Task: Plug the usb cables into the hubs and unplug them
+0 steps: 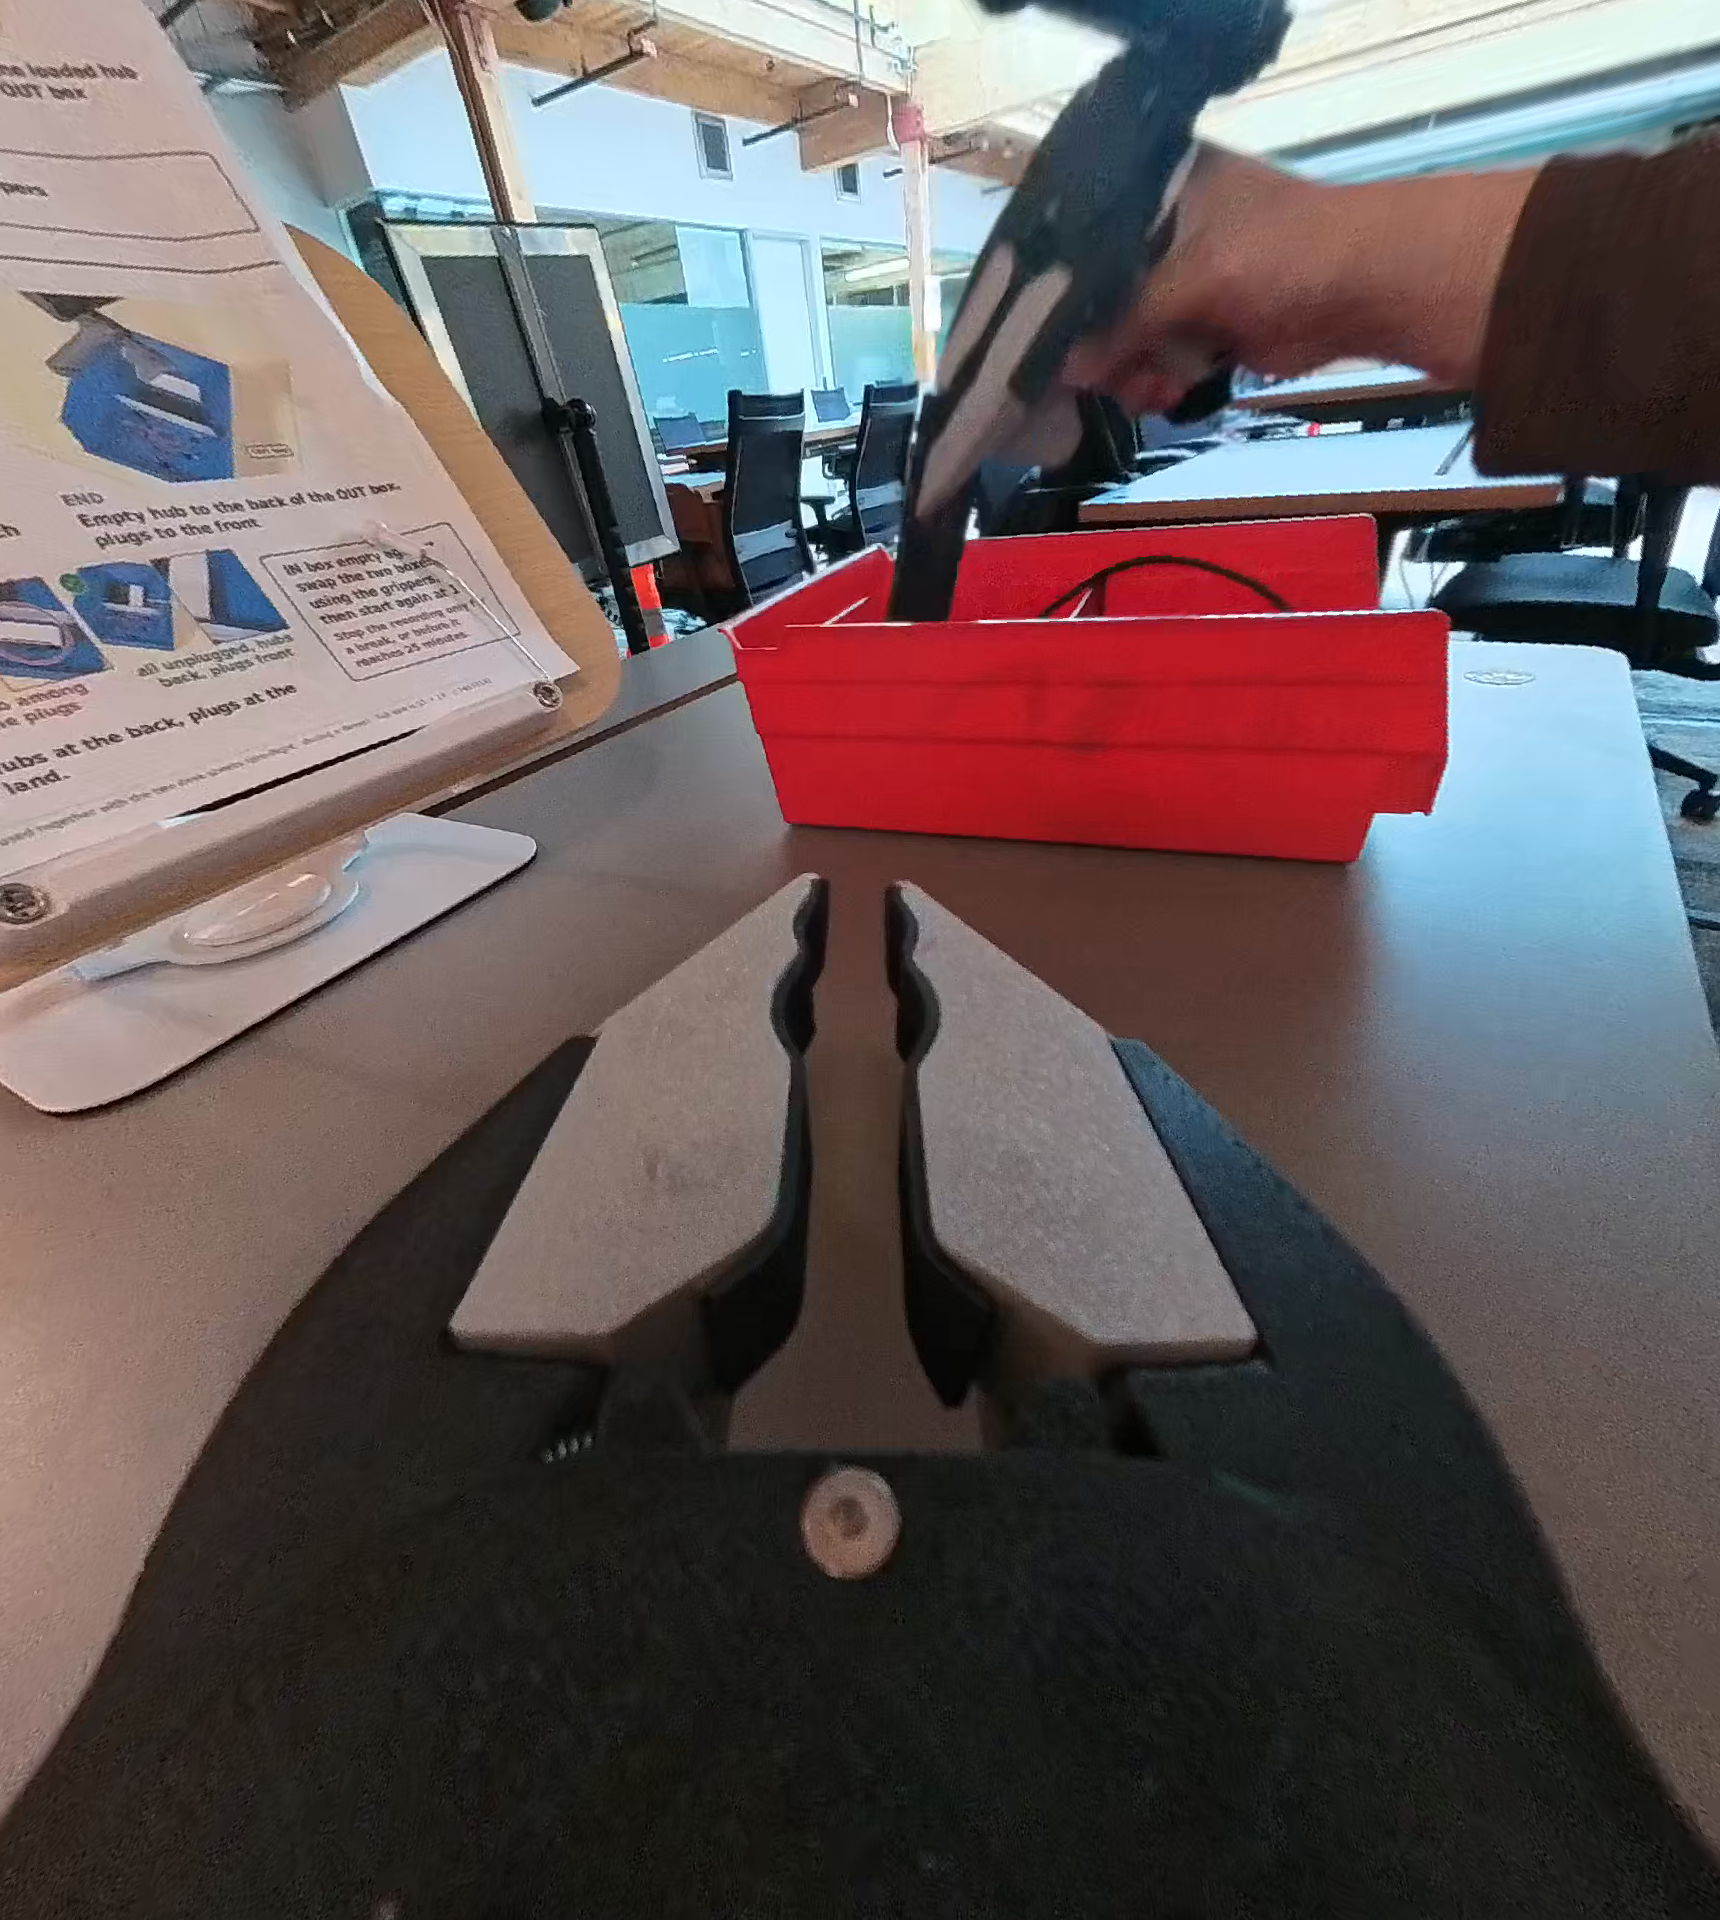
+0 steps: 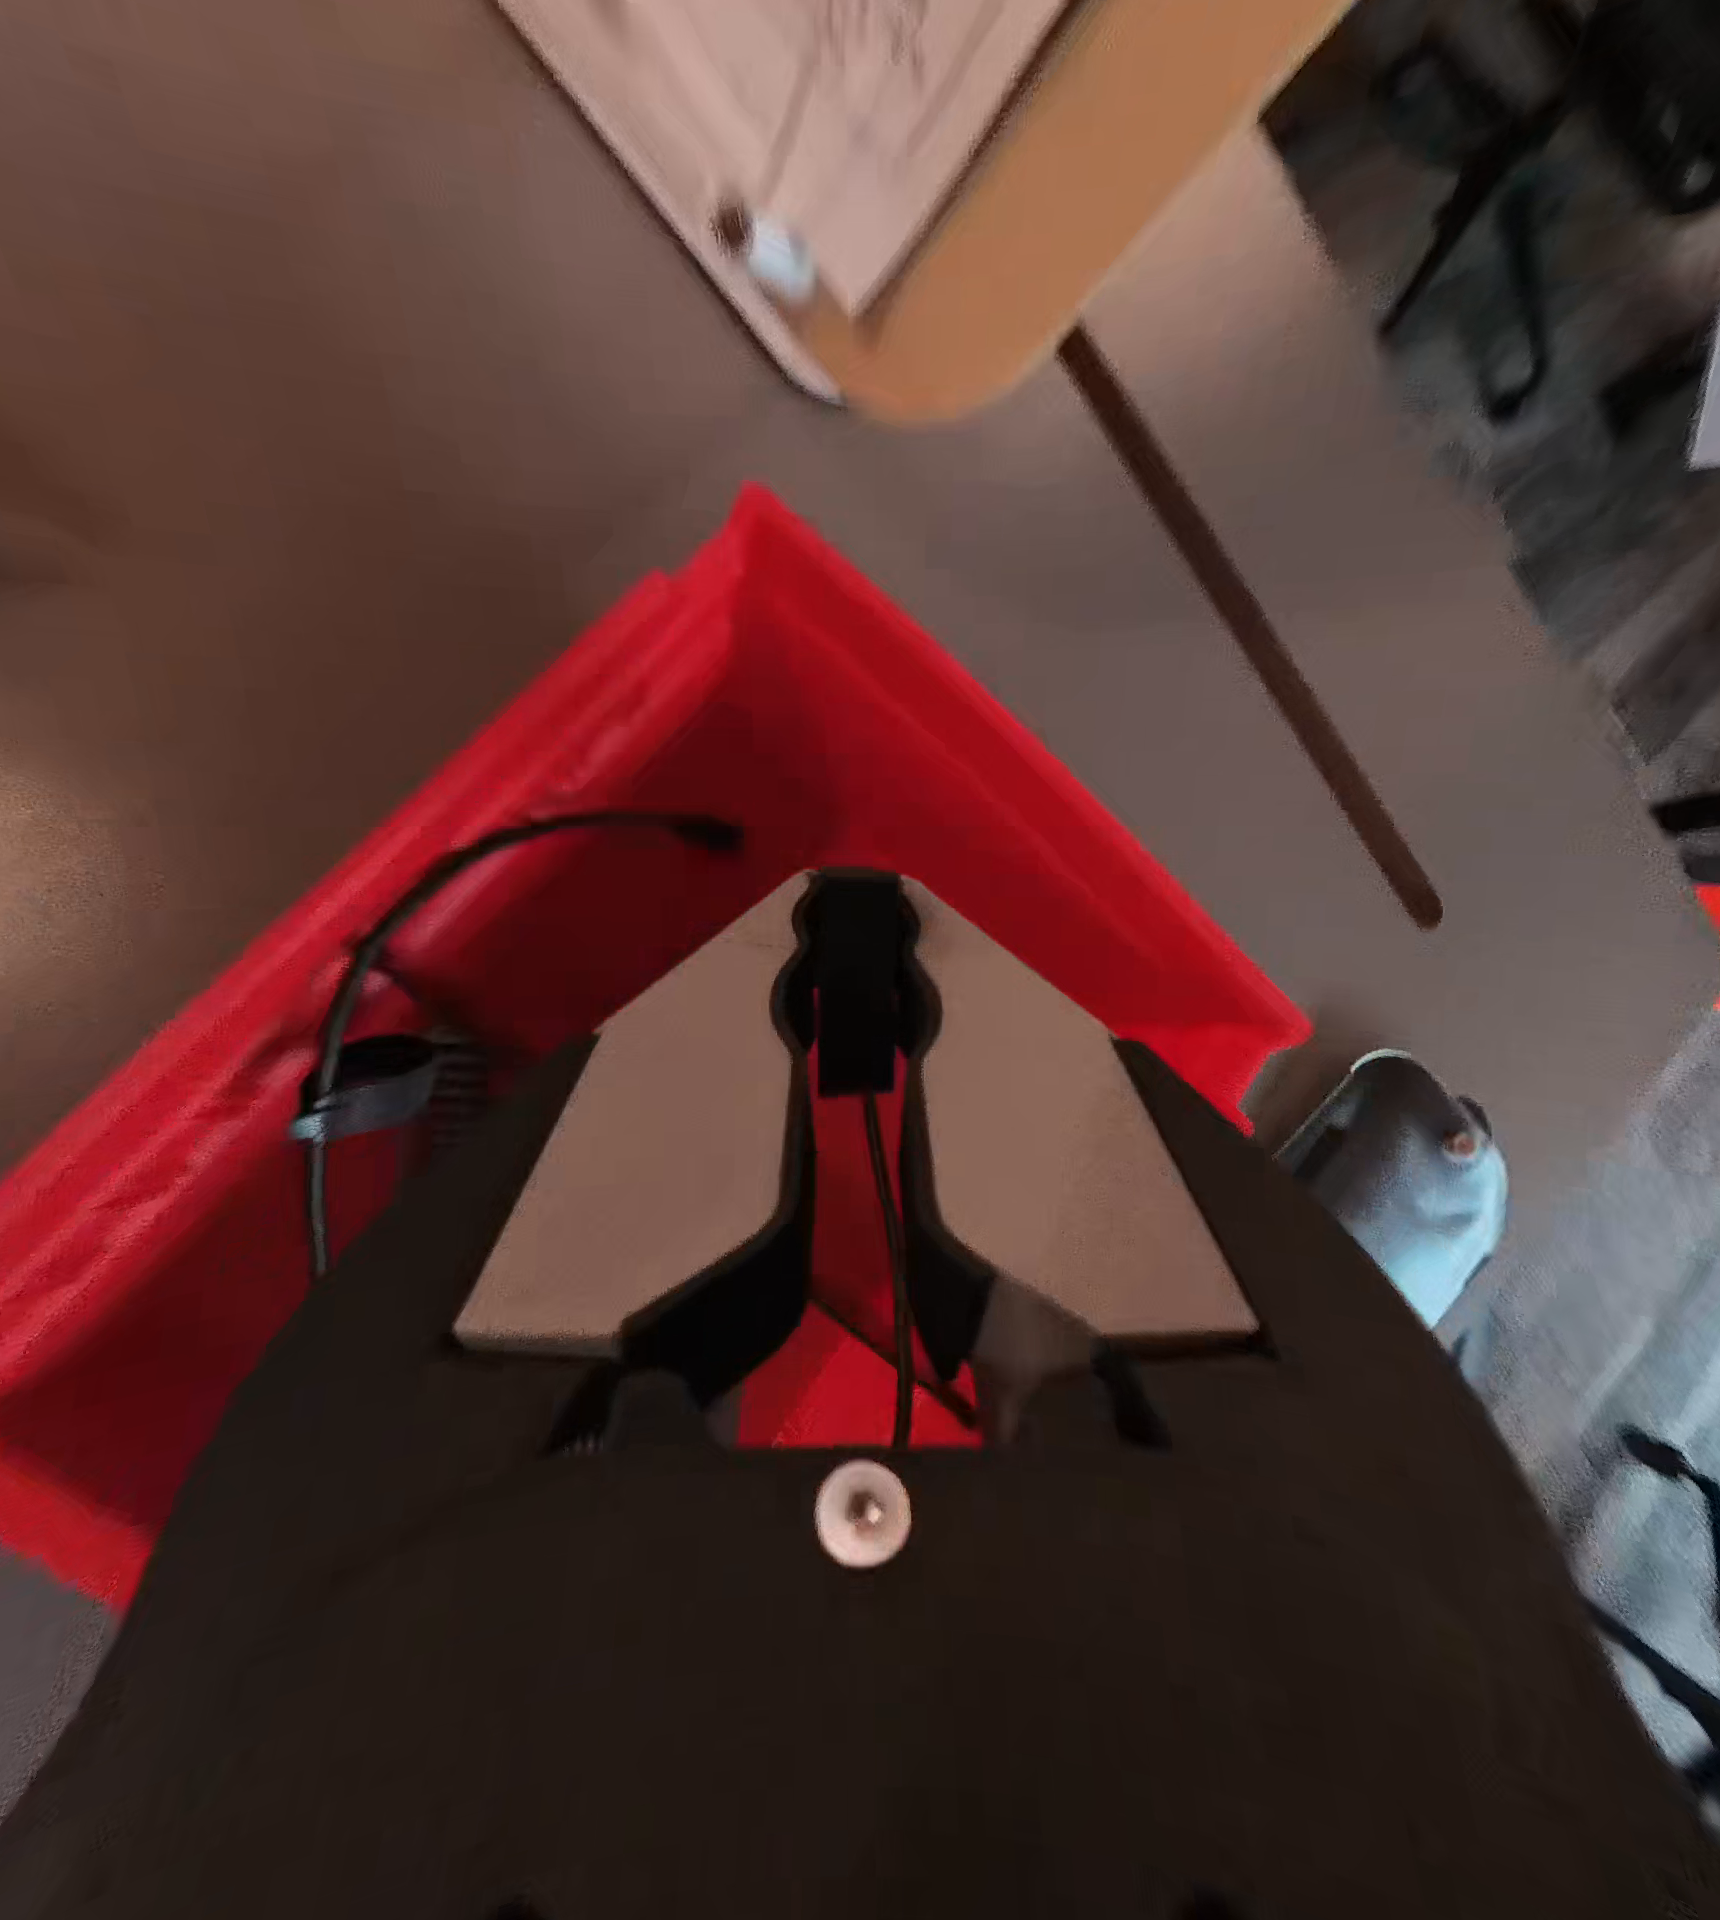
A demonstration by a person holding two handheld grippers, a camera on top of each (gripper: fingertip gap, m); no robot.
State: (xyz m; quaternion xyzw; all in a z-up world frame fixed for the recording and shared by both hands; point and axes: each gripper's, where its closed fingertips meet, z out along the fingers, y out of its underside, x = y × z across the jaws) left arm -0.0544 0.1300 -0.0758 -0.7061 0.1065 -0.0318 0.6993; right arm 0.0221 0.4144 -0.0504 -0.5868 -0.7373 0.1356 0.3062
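A: Where does each gripper stand?

B: The left gripper (image 1: 854,914) hovers low over the brown table (image 1: 1458,1039), its fingers parted by a narrow gap with nothing between them. The right gripper (image 2: 858,904) is down inside the red bin (image 2: 991,790), tilted in from above, and its fingertips are clenched on a black usb plug (image 2: 854,997), whose thin cable (image 2: 900,1247) trails back between the fingers.

A: And the hub?

B: I can't pick one out for certain. There's a dark, ribbed piece (image 2: 399,1081) by the bin's left wall with another black lead (image 2: 482,862) arcing over it (that may be a hub, but the blur is too heavy to say). The left wrist view only shows a cable loop rising above the bin's rim.

A: So how far along is the job?

B: Early or mid-cycle, I'd judge. One plug is in hand, not seated in anything that shows. Mating it to a hub, or setting it aside if it has just come out, is yet to do, and the left gripper has no share in it yet. An instruction sheet (image 1: 108,416) stands on a holder at the left.
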